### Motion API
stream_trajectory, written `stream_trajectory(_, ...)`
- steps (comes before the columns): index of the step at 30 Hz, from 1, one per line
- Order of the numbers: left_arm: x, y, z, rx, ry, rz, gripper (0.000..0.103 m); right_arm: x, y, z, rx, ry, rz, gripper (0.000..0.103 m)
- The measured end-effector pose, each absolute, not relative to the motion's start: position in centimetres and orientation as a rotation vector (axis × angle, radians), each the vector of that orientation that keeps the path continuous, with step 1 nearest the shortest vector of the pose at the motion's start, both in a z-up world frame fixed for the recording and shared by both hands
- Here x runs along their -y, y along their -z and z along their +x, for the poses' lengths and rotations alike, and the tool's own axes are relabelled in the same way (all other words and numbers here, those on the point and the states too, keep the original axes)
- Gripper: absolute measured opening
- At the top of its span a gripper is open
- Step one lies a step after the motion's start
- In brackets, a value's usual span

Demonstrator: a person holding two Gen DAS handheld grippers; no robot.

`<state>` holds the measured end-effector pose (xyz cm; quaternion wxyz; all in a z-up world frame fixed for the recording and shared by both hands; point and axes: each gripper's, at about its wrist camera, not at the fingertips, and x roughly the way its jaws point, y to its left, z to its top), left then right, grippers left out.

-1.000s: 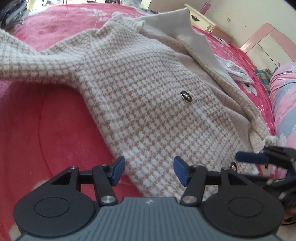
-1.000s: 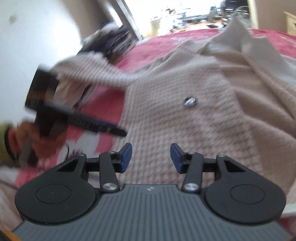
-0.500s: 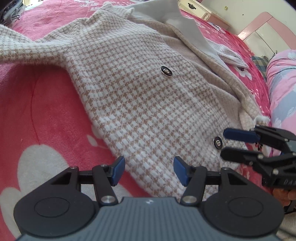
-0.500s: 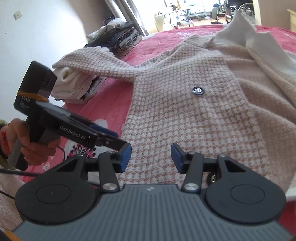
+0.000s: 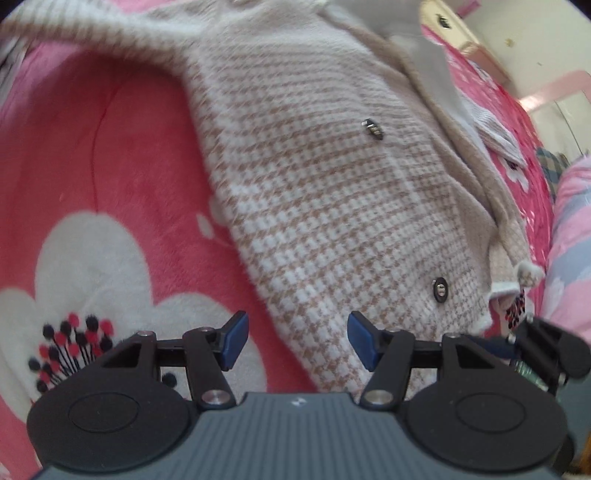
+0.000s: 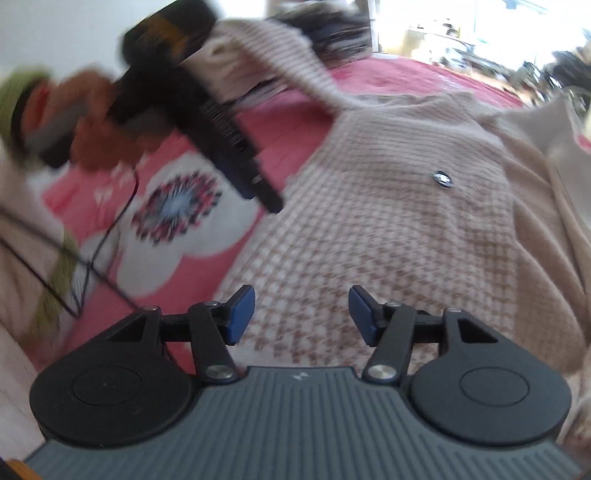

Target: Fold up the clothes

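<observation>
A beige and white houndstooth jacket (image 5: 332,192) lies spread on the bed, with one sleeve (image 5: 92,26) stretched away to the left. It has two dark buttons (image 5: 372,127) (image 5: 439,289) down the front. My left gripper (image 5: 297,339) hangs open over the jacket's lower left edge, nothing between its pads. In the right wrist view the jacket (image 6: 388,229) fills the middle. My right gripper (image 6: 301,314) is over the hem there; its jaws are opening and stand above the cloth without pinching it. The left gripper (image 6: 258,194) shows blurred at upper left, held by a hand (image 6: 99,147).
The bed is covered by a pink blanket (image 5: 103,155) with large white flowers. A pale nightstand (image 5: 461,37) stands beyond the far corner, and pink and blue bedding (image 5: 572,240) lies at the right. A thin black cable (image 6: 74,266) crosses the blanket's left side.
Both grippers have drawn back toward the jacket's hem, so the lower button and a blanket flower came into the left view. The right gripper's jaws have widened. Both views now show motion blur.
</observation>
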<state>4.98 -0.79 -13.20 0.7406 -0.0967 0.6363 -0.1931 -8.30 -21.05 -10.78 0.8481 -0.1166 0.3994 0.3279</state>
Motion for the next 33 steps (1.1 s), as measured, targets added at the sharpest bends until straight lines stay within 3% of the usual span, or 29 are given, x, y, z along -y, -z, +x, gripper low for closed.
stream_trajectory(5,1.2,16.0,5.0,-1.488,0.386,-0.264,0.061,17.6,11.4,-8.8,-0.835,-0.791,-0.274,0.066)
stream_trajectory(8,1.7,16.3,5.1,-1.513,0.398,-0.298,0.065,15.8,12.3,-9.1,-0.838,-0.805,-0.341,0.079)
stream_trajectory(15,1.9,15.4,6.3,-1.551,0.490,-0.569,0.062,14.5,13.6,-9.9,-0.884,-0.793,-0.414,0.087)
stream_trajectory(21,2.8,14.9,7.1,-1.531,0.525,-0.695,0.062,13.8,14.7,-11.3,-0.886,-0.732,-0.510,0.087)
stream_trajectory(23,2.8,14.7,7.2,-1.517,0.538,-0.709,0.062,13.8,15.0,-11.4,-0.860,-0.690,-0.559,0.078)
stream_trajectory(25,2.2,14.1,7.4,-1.470,0.549,-0.696,0.062,15.0,14.5,-10.5,-0.862,-0.623,-0.541,0.033)
stream_trajectory(27,1.2,13.1,7.7,-1.399,0.543,-0.659,0.062,16.7,13.6,-9.3,-0.868,-0.544,-0.482,0.015)
stream_trajectory(33,-1.3,13.2,9.6,-1.369,0.481,-0.663,0.069,24.2,10.4,-6.3,-0.867,-0.421,-0.118,0.011)
